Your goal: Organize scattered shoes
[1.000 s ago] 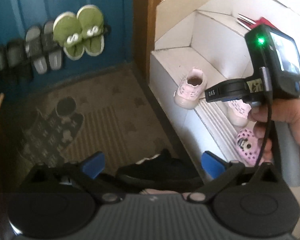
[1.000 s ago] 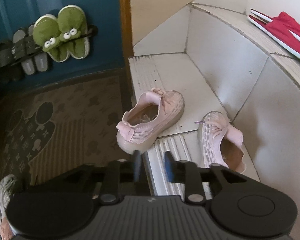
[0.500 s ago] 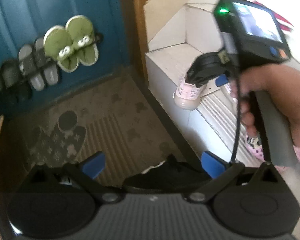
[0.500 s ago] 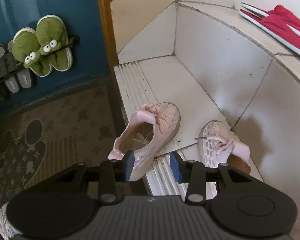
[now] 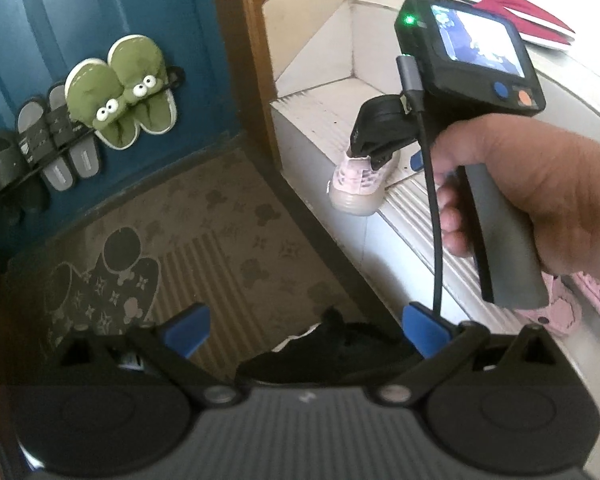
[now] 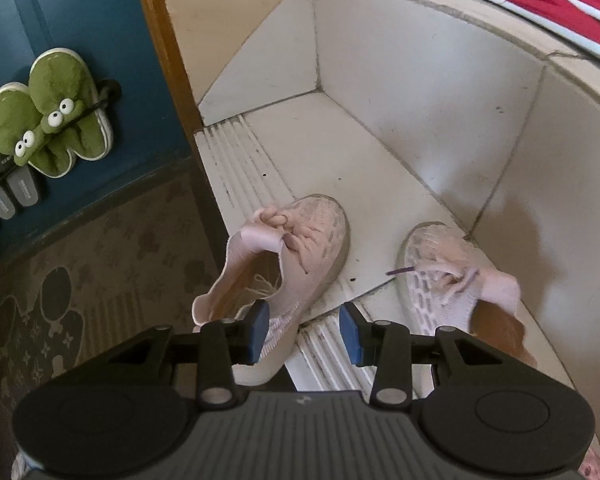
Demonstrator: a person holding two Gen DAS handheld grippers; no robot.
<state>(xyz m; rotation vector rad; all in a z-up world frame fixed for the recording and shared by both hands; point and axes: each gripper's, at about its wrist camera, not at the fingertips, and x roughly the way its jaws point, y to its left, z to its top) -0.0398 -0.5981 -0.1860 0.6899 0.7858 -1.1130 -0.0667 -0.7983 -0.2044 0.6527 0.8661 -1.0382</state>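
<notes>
My right gripper [image 6: 303, 332] hangs over the edge of the lowest step [image 6: 312, 152], jaws partly open with nothing pressed between them. The left pad sits at the heel collar of the near pink shoe [image 6: 284, 268], not yet biting; the right pad is over bare ridged tile. That shoe lies skewed, heel overhanging the step edge towards the mat [image 6: 112, 248]. Its mate [image 6: 448, 280] stands just beside it on the same step, toe pointing away from me, against the riser.

I judge these shoes light and soft: knit mesh upper, floppy collar and tongue, loose laces. The mesh would crumple under the pads, so the firmer heel rim or the sidewall above the sole looks the better hold. Because it overhangs, a nudge could tip it onto the mat.

My left gripper [image 5: 306, 330] is wide open and empty, above a black shoe [image 5: 332, 354] on the floor by the step.

Much is hidden. My own gripper body covers the near shoe's heel. The black shoe is dark and half cut off. A spotted pink shoe [image 5: 556, 312] peeks out behind my right hand [image 5: 540, 196].
</notes>
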